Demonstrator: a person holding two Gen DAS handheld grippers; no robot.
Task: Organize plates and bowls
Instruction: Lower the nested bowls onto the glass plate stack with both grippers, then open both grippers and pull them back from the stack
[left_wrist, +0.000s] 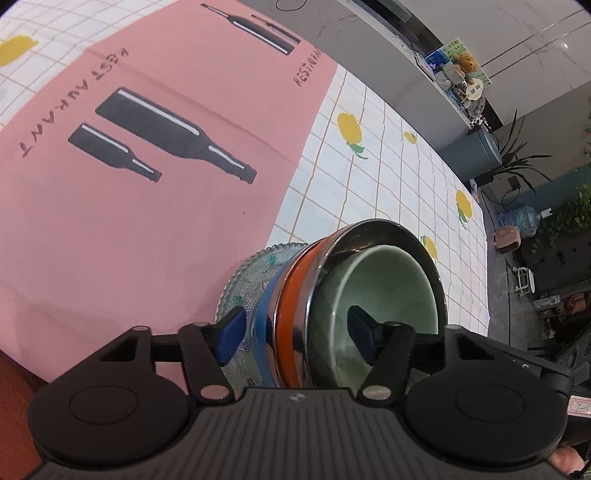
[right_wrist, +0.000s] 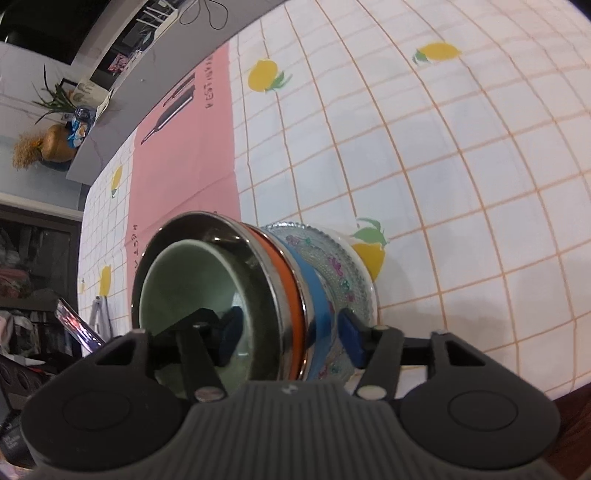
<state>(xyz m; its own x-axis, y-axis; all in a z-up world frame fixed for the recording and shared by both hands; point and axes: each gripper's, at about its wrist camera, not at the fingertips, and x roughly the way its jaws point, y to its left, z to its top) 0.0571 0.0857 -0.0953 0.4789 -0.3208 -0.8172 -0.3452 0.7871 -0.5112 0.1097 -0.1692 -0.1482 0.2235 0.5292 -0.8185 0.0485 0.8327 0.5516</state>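
We note a nested stack on the checked tablecloth (right_wrist: 443, 166), just beside the pink mat (left_wrist: 129, 229): a green bowl (left_wrist: 384, 295) inside a steel bowl (left_wrist: 373, 232), over orange (left_wrist: 291, 295) and blue (left_wrist: 264, 314) dishes and a patterned glass plate (left_wrist: 251, 273). The left gripper (left_wrist: 295, 332) straddles the stack's rim, one finger inside the green bowl and one outside by the glass plate, jaws parted with no pad clearly pressing. The right gripper (right_wrist: 288, 332) straddles the opposite side likewise, jaws open around the rim.
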